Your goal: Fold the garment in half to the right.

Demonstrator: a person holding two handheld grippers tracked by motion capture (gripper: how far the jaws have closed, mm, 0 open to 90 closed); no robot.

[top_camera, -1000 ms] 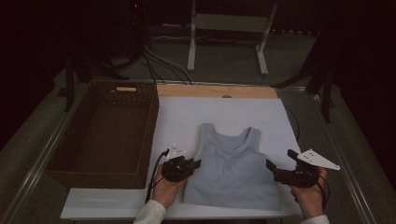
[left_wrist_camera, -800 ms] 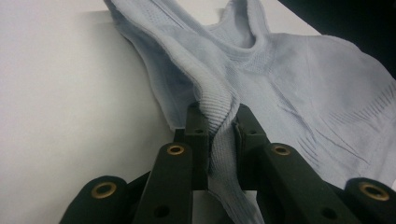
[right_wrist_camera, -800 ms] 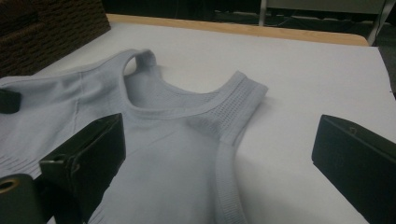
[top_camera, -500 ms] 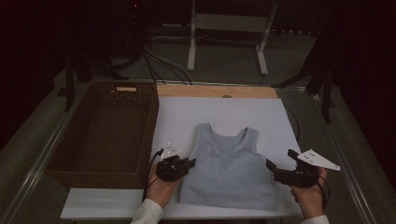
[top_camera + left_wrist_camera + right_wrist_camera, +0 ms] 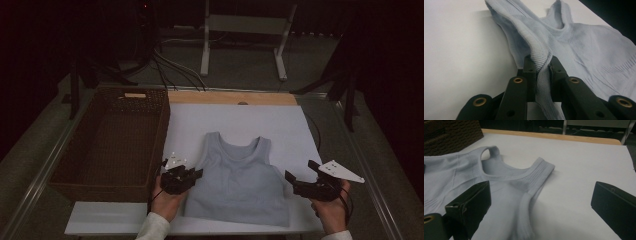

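The left claw point(image 5: 541, 65) is pinched shut on the side edge of the pale blue vest point(image 5: 239, 182), which lies flat on the white bench point(image 5: 240, 120) just right of the basket point(image 5: 112, 140). The right claw point(image 5: 541, 202) stands wide open at the vest's other edge, holding nothing. Its right jaw is cut off.

Pale blue sleeveless top point(image 5: 239, 185), flat on white sheet, neck away, left edge bunched up.

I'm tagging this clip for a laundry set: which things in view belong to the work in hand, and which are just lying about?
In the work:
- grey tank top, flat on the white board
- left tool, shut on the top's side edge
- right tool, open beside the top

Lying about:
- wicker basket
- metal stand
- floor cables
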